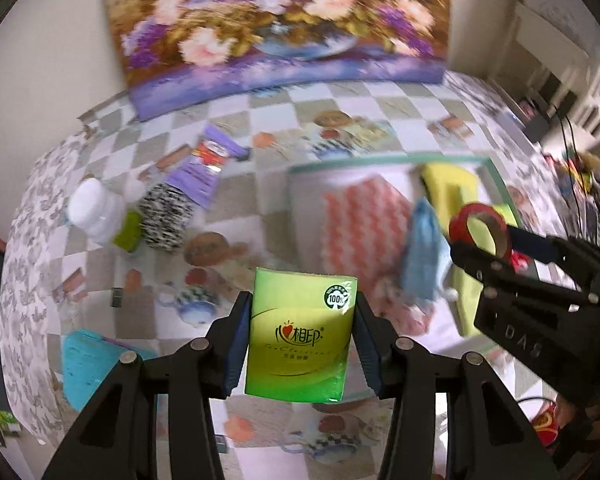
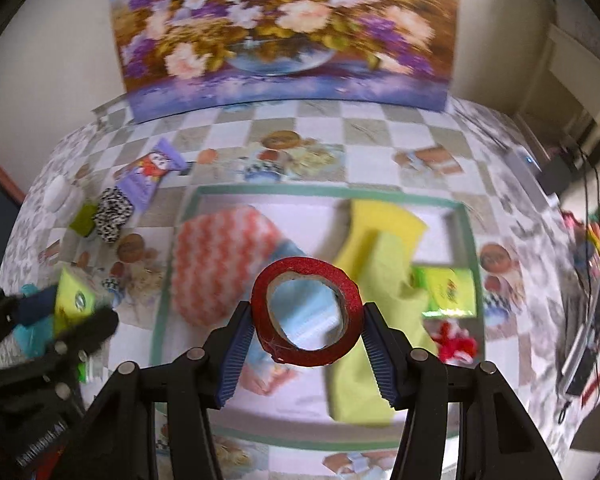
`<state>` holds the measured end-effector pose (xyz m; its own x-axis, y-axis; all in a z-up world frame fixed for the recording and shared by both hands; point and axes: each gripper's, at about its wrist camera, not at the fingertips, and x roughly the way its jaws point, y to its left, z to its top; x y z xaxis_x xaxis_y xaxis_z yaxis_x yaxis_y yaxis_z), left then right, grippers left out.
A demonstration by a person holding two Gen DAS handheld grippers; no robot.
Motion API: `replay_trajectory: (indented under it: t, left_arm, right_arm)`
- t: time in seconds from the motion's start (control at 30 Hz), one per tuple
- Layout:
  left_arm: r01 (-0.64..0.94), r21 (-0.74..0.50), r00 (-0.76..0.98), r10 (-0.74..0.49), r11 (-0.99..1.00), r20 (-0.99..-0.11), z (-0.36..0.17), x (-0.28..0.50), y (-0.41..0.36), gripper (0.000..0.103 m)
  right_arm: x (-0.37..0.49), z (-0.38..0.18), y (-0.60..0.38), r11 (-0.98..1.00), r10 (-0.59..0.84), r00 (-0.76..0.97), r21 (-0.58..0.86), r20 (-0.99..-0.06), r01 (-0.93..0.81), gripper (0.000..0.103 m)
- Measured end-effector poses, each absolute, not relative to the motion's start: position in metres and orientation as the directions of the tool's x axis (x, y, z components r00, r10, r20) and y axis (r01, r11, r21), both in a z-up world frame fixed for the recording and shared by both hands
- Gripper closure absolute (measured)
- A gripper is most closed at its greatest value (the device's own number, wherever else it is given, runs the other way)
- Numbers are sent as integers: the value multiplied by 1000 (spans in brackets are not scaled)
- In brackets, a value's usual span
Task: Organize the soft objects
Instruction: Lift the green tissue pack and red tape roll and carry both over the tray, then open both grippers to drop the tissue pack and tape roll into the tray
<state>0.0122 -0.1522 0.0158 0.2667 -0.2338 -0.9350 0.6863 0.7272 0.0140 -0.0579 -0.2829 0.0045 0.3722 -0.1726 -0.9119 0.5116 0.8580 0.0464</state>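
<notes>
Glossy green plastic wraps the tissue pack (image 1: 300,334), a soft rectangular packet clamped upright between the ribbed blue pads of the left gripper (image 1: 298,336) above the checkered, picture-printed tabletop (image 1: 260,184). The right gripper (image 2: 306,338) is closed on a red tape roll (image 2: 306,316), a glittery ring squeezed slightly oval, held over the tray (image 2: 320,192).

That shallow white tray with its green rim holds a fluffy cloth with pink zigzag stripes (image 2: 220,264), a pale blue item (image 2: 300,308) seen through the ring, a yellow sponge (image 2: 384,220), a lime-green cloth (image 2: 376,320), a second green packet (image 2: 448,292) and a small red-and-white thing (image 2: 456,344).

Left of the tray stand a white-capped bottle (image 1: 94,210), a small green block (image 1: 128,230), a black-and-white patterned roll (image 1: 166,216) and a purple snack packet (image 1: 208,168). A teal item (image 1: 86,364) lies near the tabletop's edge. A flower painting (image 1: 276,24) leans at the back.
</notes>
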Motion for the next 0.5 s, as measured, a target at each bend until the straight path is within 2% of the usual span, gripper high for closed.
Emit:
replay_trajectory:
  t: [0.13, 0.5]
  left_arm:
    - [712, 28, 253, -219, 702, -942, 4, -2, -166, 53]
    - [705, -54, 138, -212, 707, -967, -32, -7, -182, 53]
  right_arm:
    - [-70, -4, -287, 845, -162, 351, 54, -922, 532, 45]
    - [-79, -41, -297, 821, -111, 260, 59, -959, 568, 45]
